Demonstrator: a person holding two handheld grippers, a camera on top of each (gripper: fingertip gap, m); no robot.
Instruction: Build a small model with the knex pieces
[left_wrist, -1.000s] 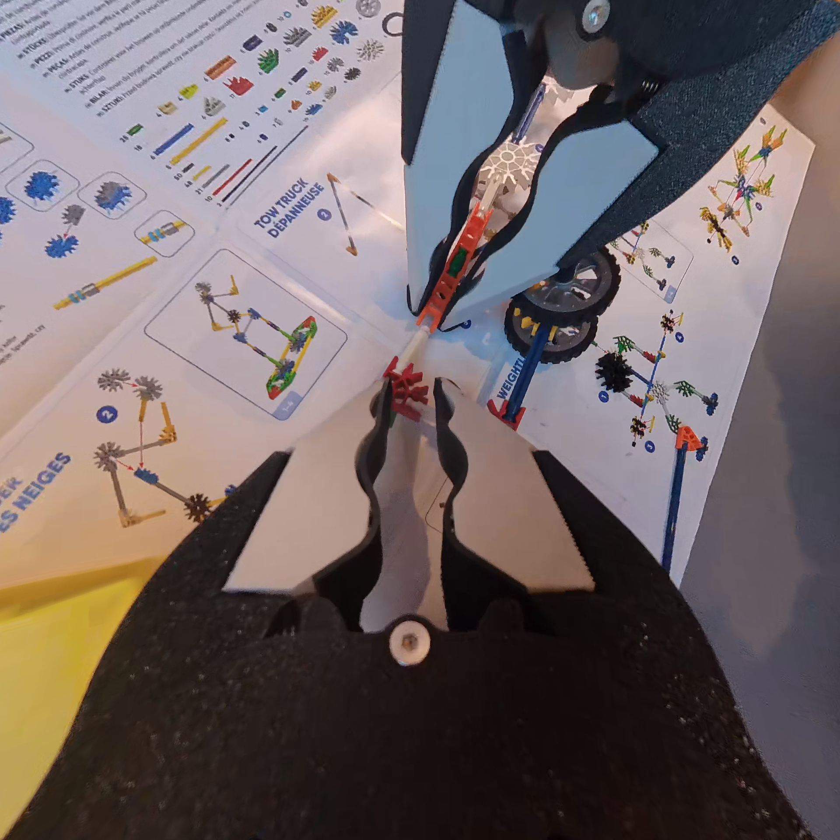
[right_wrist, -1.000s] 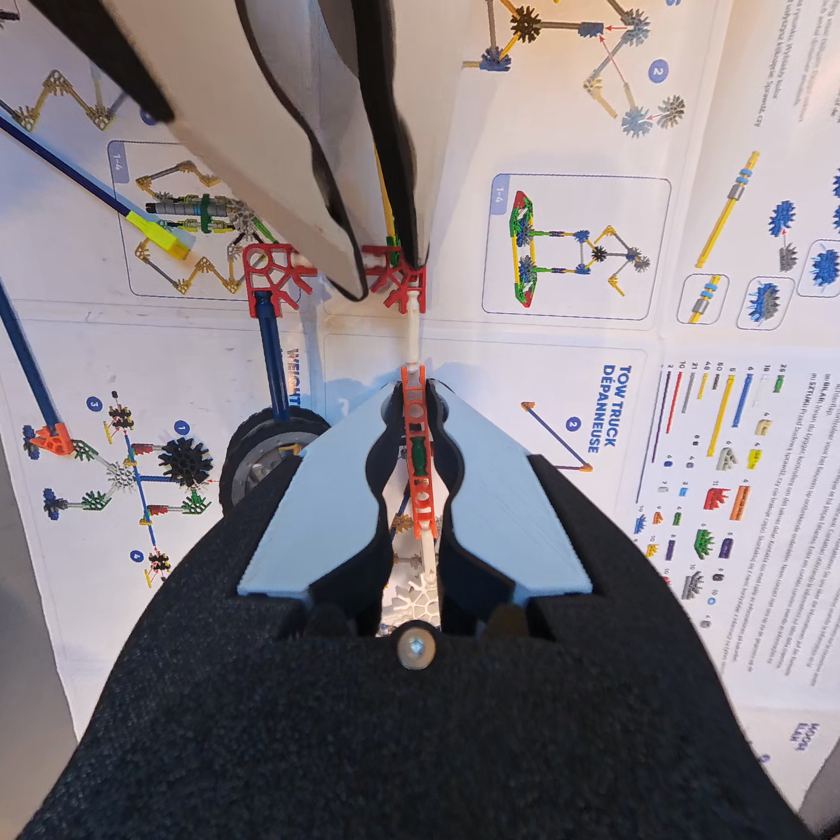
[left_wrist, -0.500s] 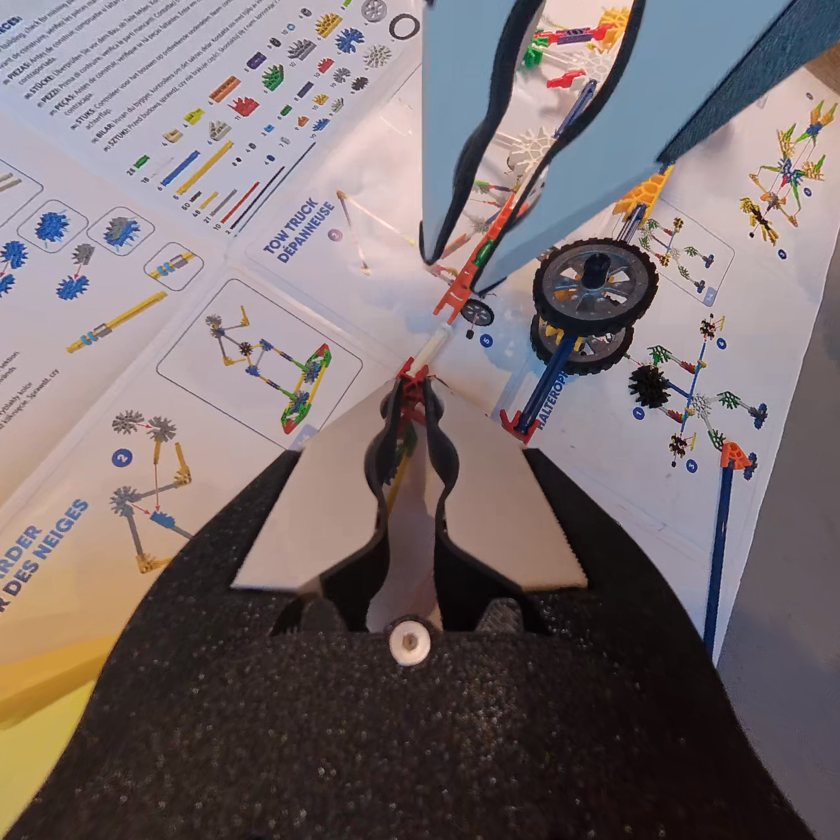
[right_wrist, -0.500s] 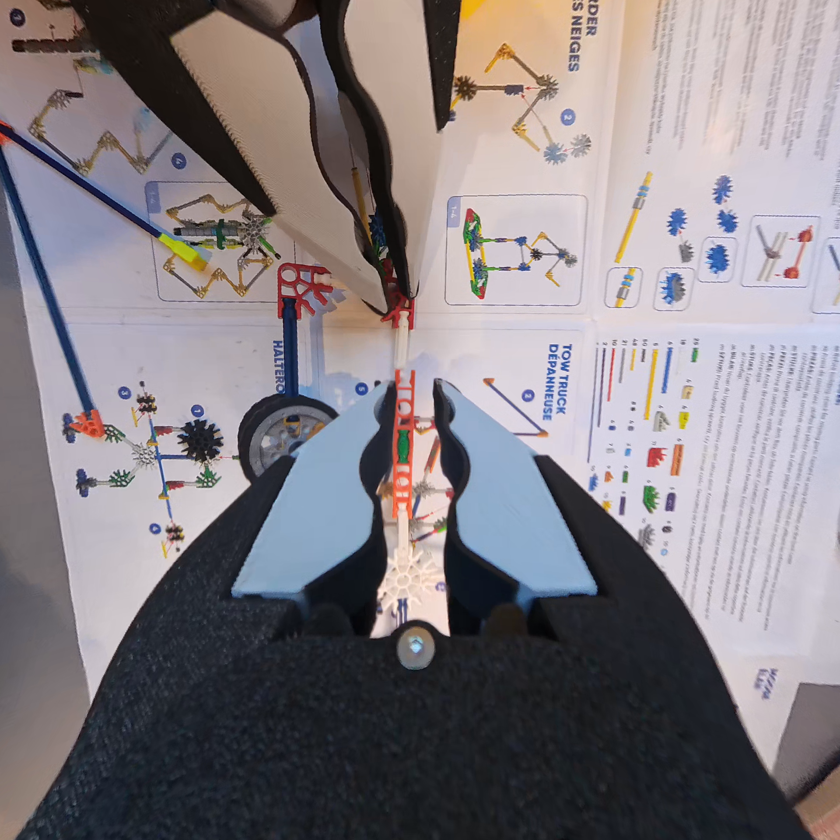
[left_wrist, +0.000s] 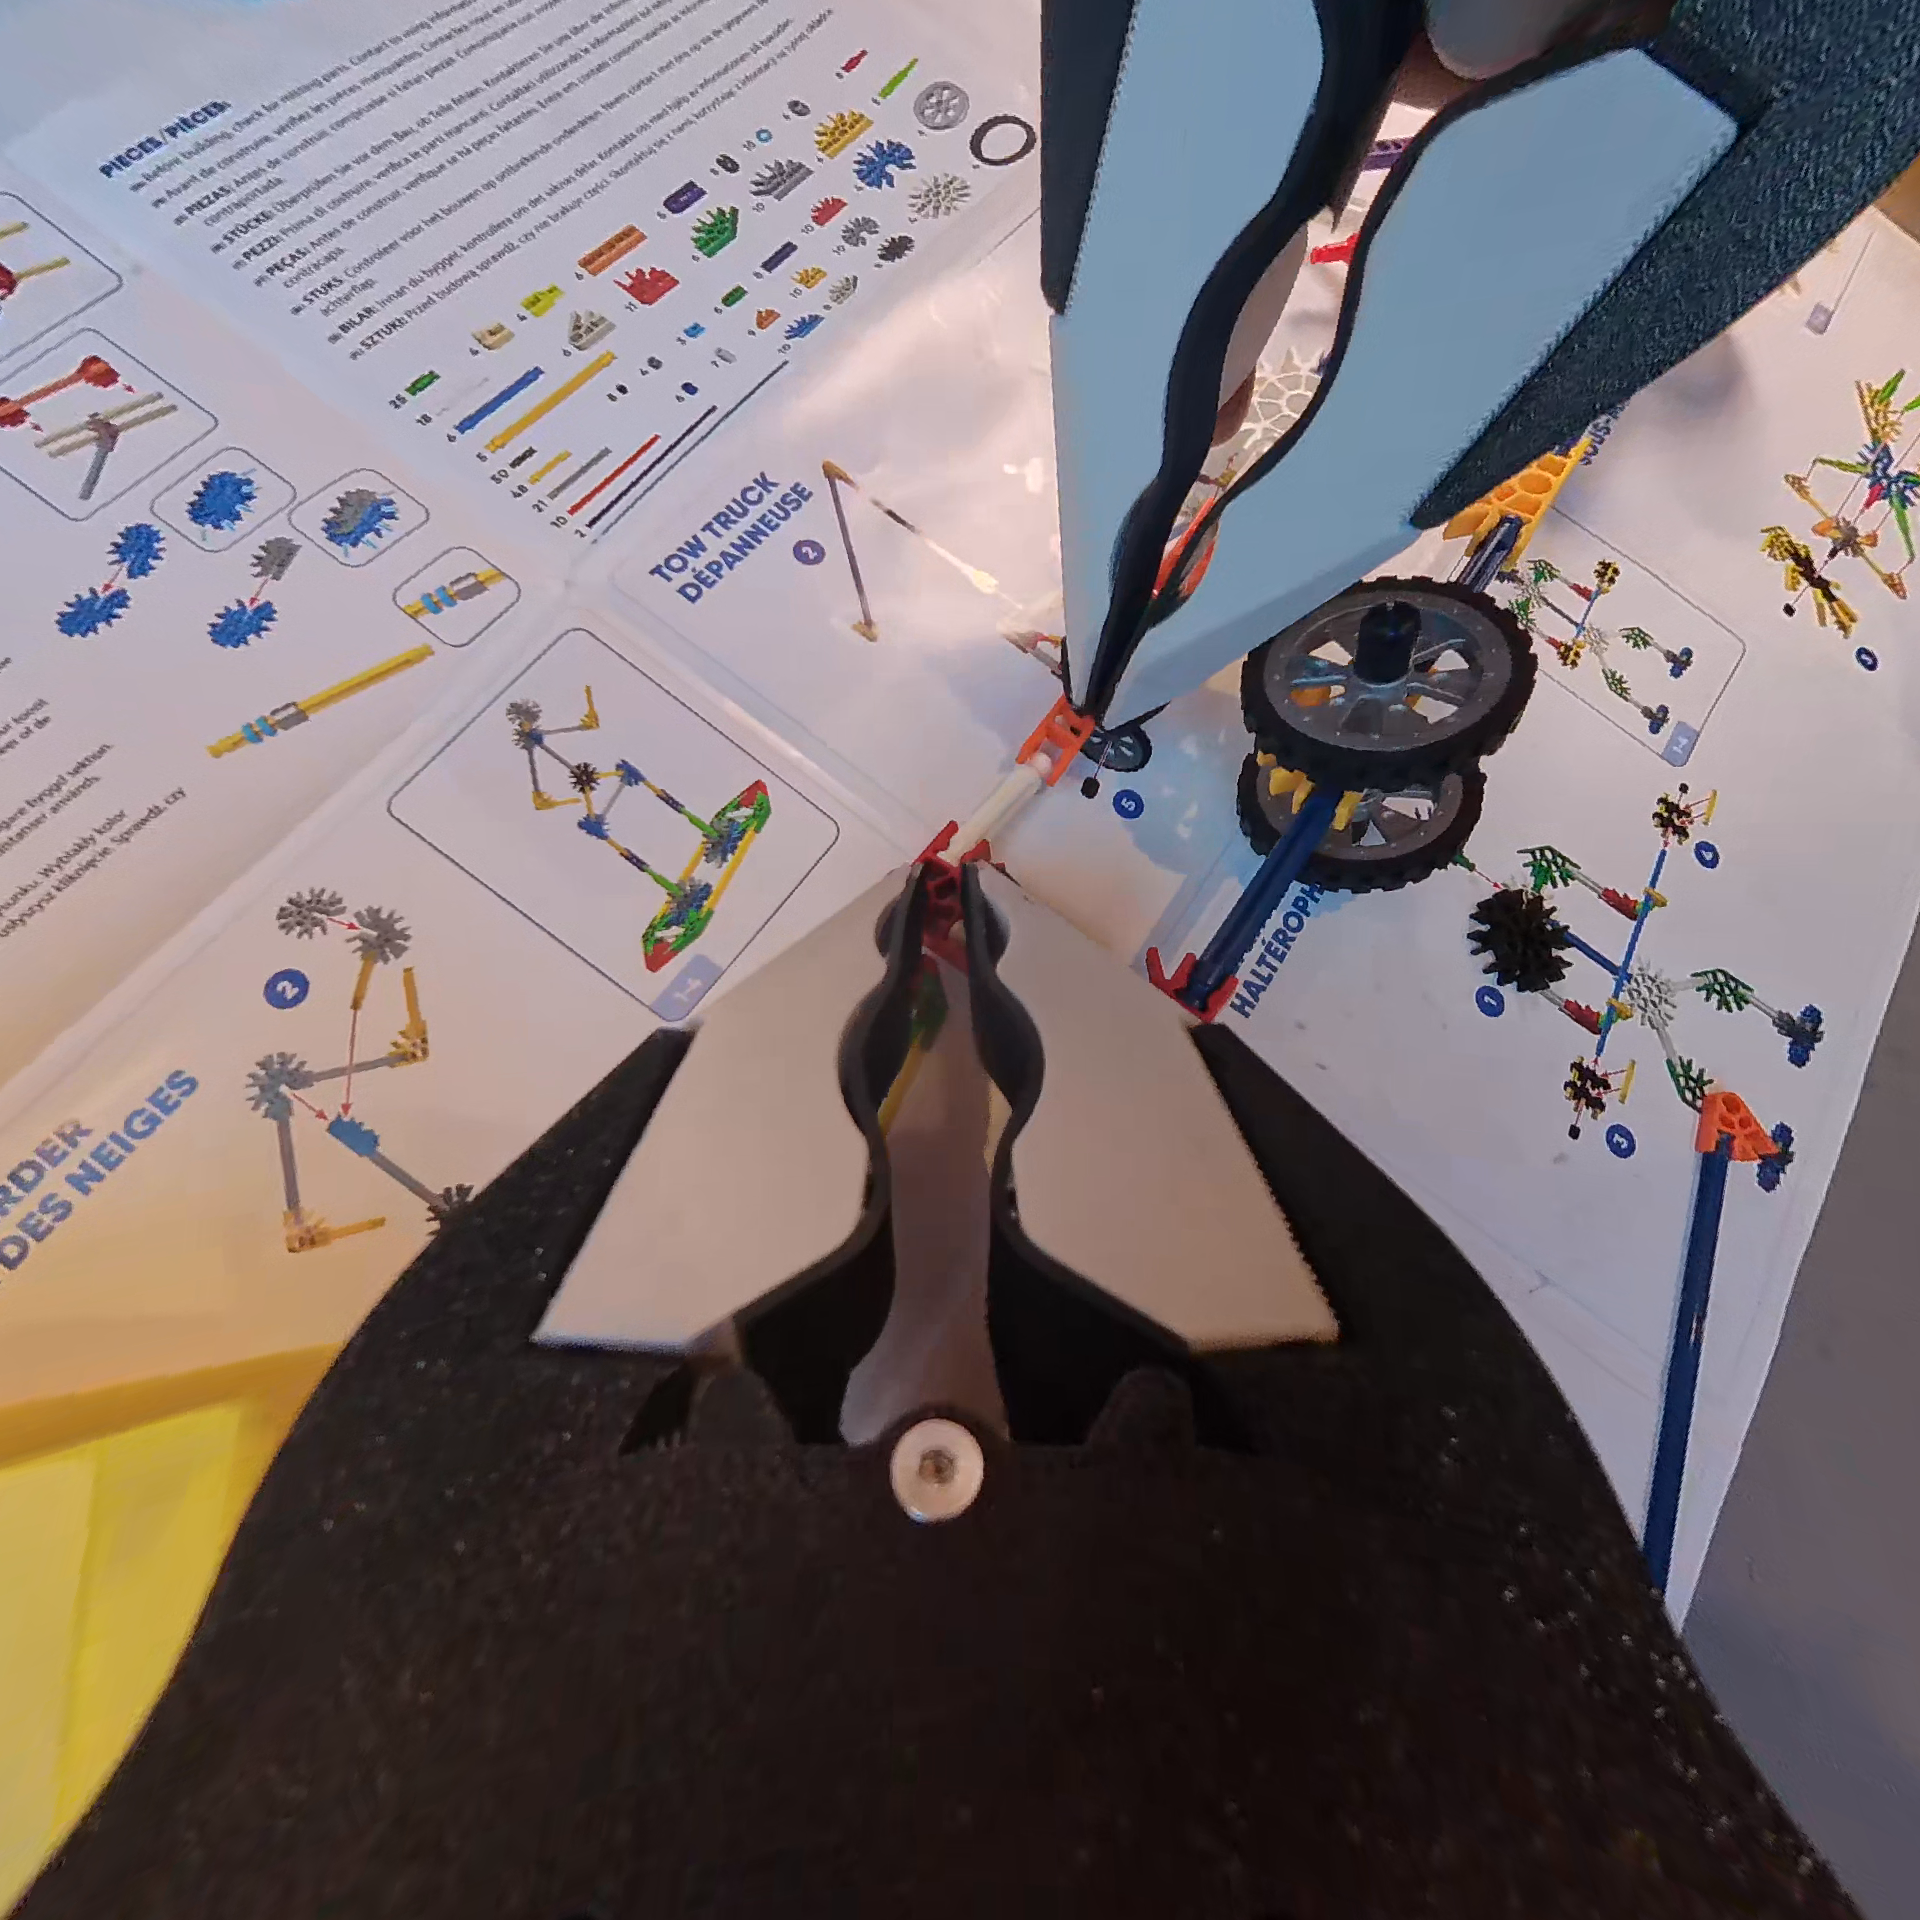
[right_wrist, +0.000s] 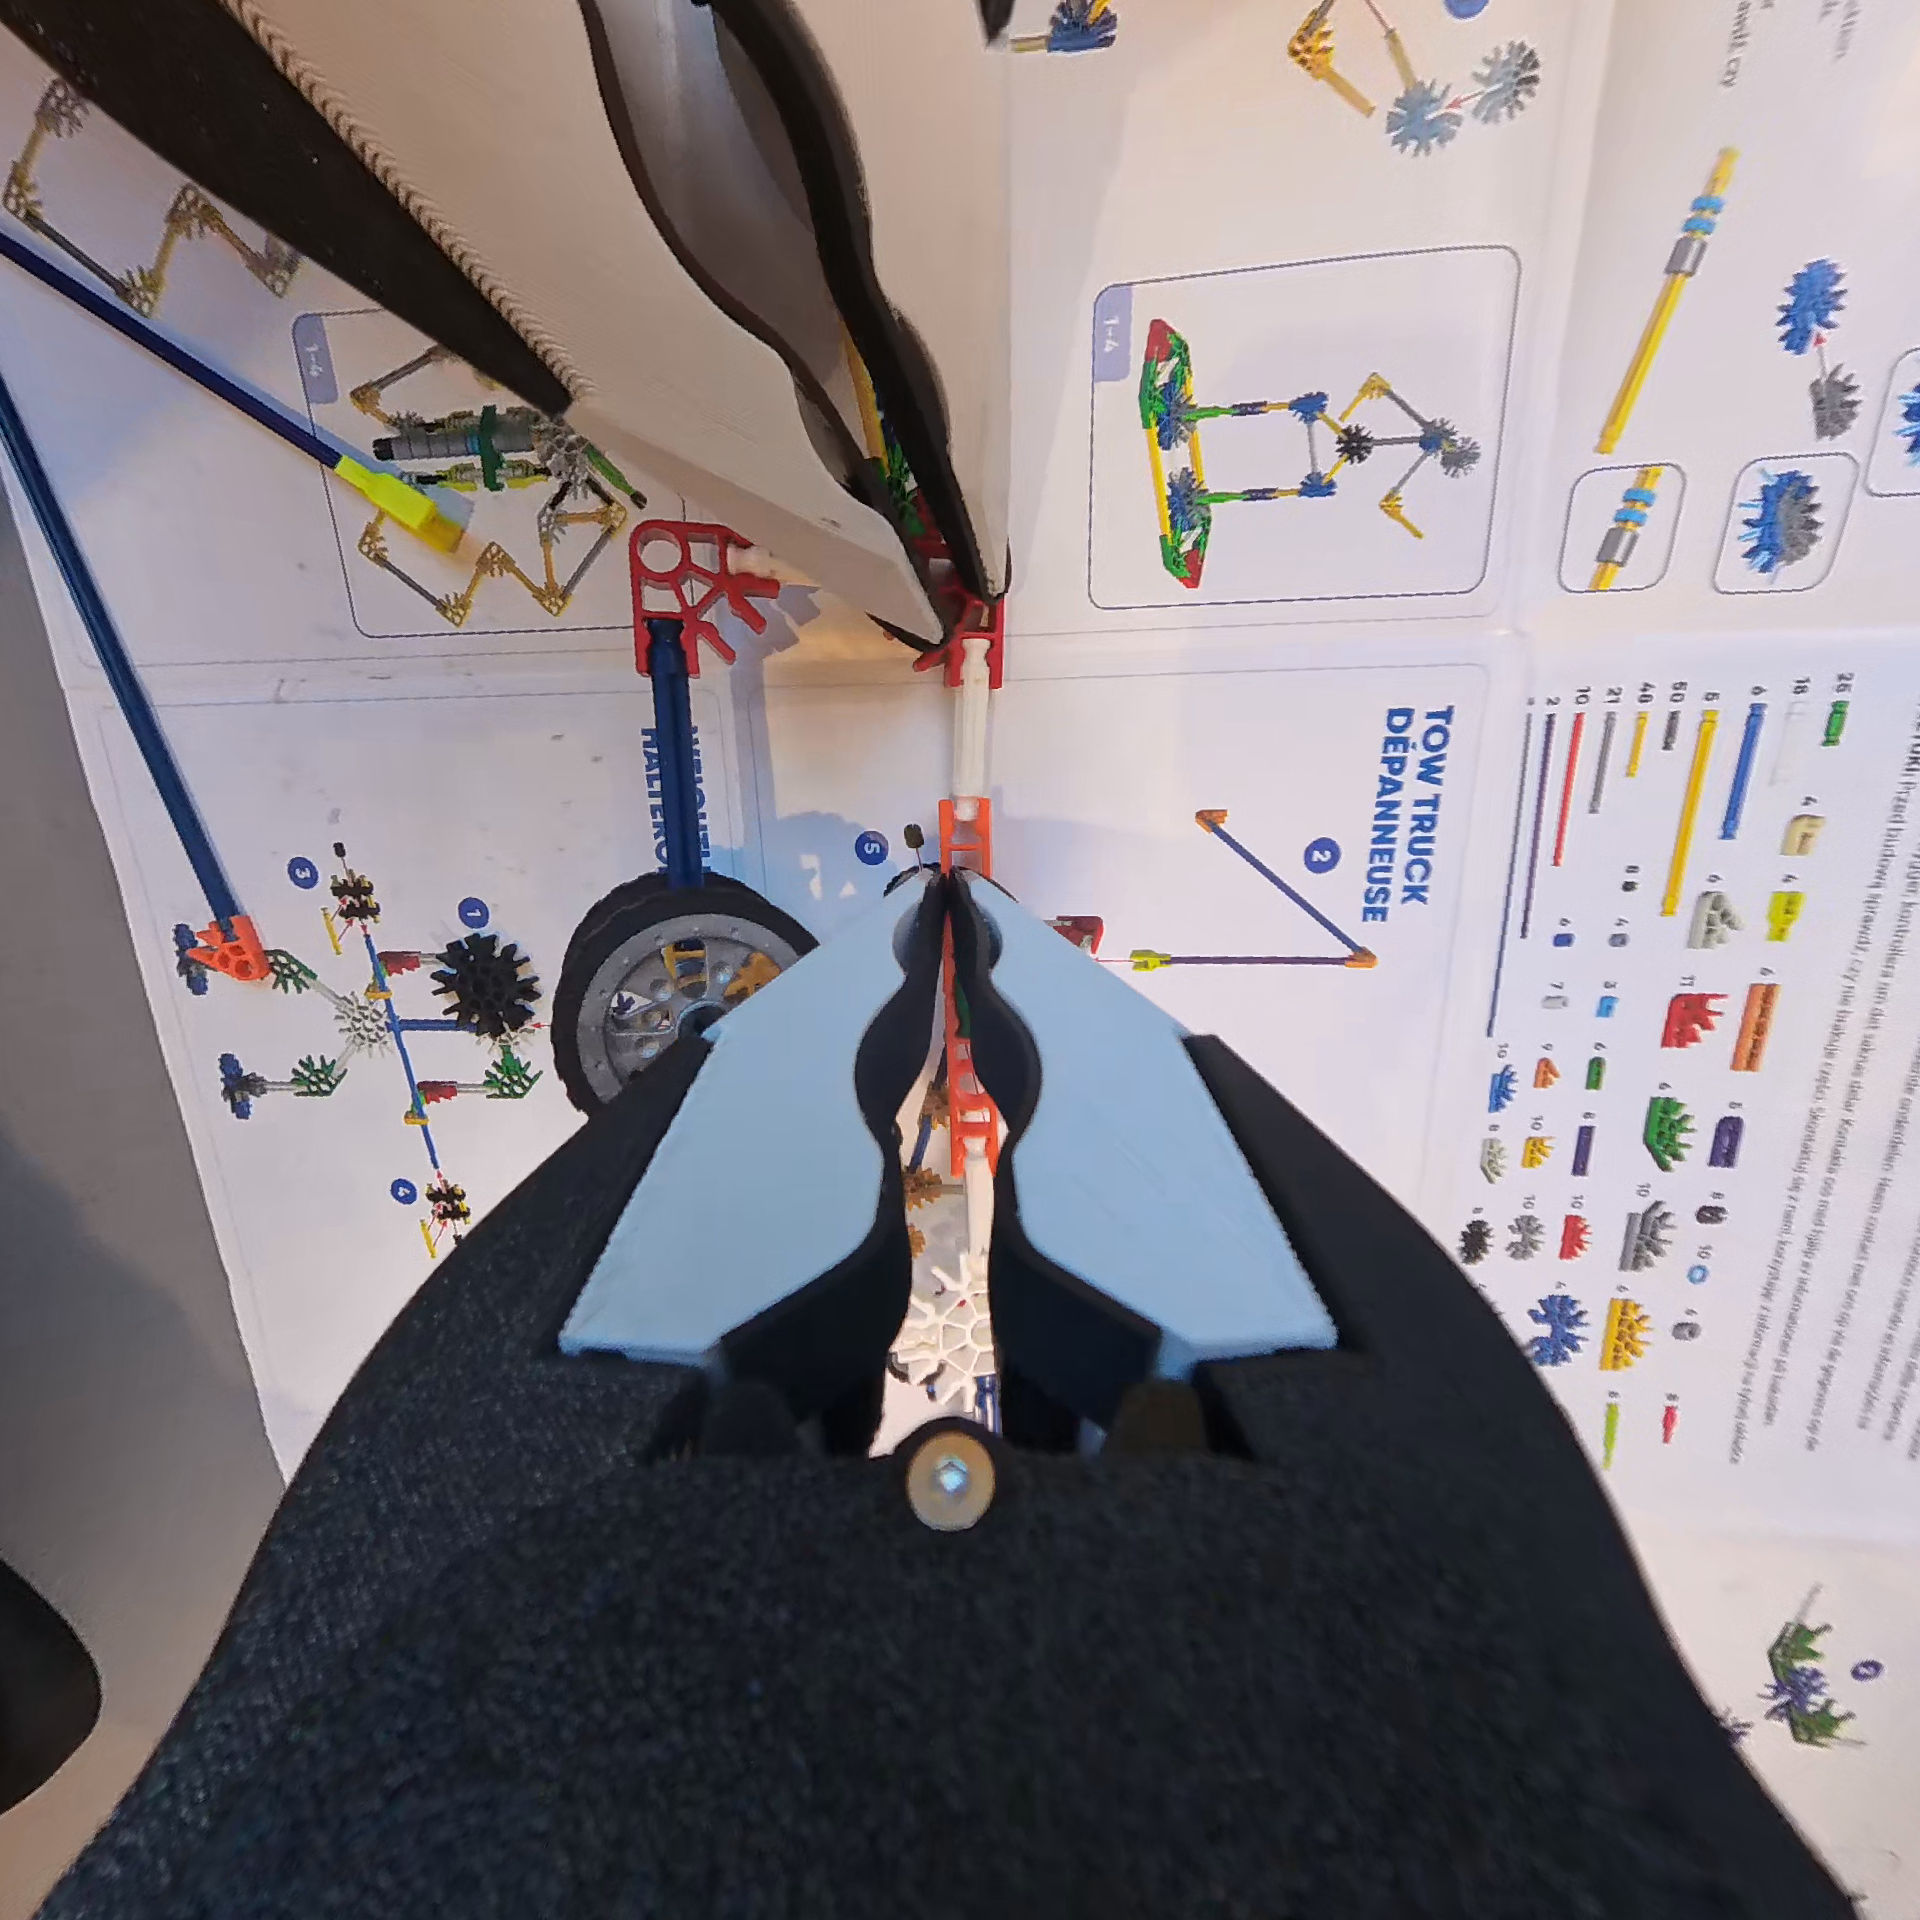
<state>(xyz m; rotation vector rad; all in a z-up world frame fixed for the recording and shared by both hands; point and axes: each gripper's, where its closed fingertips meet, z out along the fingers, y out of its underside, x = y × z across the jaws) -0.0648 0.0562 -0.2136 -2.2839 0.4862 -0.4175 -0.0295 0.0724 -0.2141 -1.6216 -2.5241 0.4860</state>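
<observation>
A small rod-and-connector assembly is held between both grippers above the instruction sheet (left_wrist: 727, 343). My left gripper (left_wrist: 940, 883) is shut on its red connector (left_wrist: 943, 868); a yellow rod and a green piece show between the fingers behind it. A short white rod (left_wrist: 1000, 808) joins it to an orange connector (left_wrist: 1055, 740). My right gripper (right_wrist: 948, 883) is shut on that orange connector (right_wrist: 964, 831), with a white snowflake connector (right_wrist: 961, 1311) farther back between its fingers. The right wrist view also shows the white rod (right_wrist: 972, 727), the red connector (right_wrist: 977, 636) and the left gripper (right_wrist: 961, 615).
A pair of black wheels (left_wrist: 1382, 675) on a blue rod (left_wrist: 1262, 904) with a red end connector (right_wrist: 696, 582) lies beside the grippers. A long blue rod (left_wrist: 1688, 1351) with an orange connector (left_wrist: 1730, 1122) lies at the sheet's edge. Another blue rod carries a yellow connector (right_wrist: 400, 504). Grey tabletop (left_wrist: 1849, 1351) lies beyond. Spacing between my two grippers at the tips: around 5 centimetres.
The left gripper closed on the red connector. The right gripper opened around the orange connector, then shut on it again nearer its front end.
</observation>
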